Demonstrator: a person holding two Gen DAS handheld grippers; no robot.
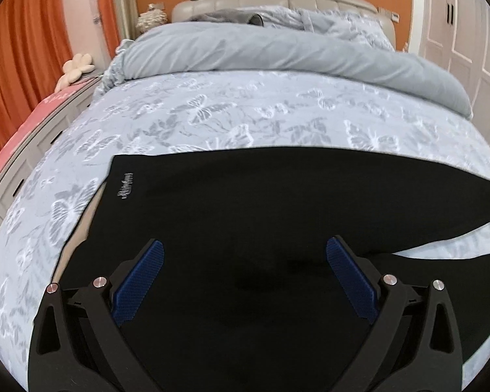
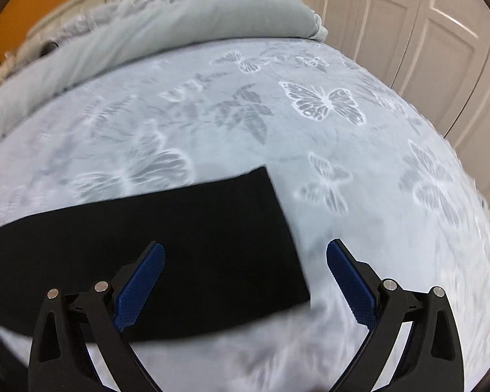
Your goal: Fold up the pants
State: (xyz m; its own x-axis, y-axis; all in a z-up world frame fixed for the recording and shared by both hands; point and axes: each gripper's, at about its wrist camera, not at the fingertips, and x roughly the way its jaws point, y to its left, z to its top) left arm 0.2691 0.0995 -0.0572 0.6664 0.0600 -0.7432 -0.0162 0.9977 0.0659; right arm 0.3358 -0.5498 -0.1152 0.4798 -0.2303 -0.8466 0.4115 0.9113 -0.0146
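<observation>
Butterfly-print bed (image 1: 212, 114), black pants (image 1: 245, 202) spread flat, left hand-held gripper (image 1: 245, 261) and right hand-held gripper (image 2: 245, 261) both spread wide

1. The left gripper (image 1: 245, 251) hovers above the waist end of the pants (image 1: 245, 202), its blue-padded fingers (image 1: 155, 256) spread wide with nothing between them.
2. The right gripper (image 2: 245, 254) hovers over the pants' leg hem, fingers (image 2: 334, 256) likewise spread wide, gripping nothing.
</observation>
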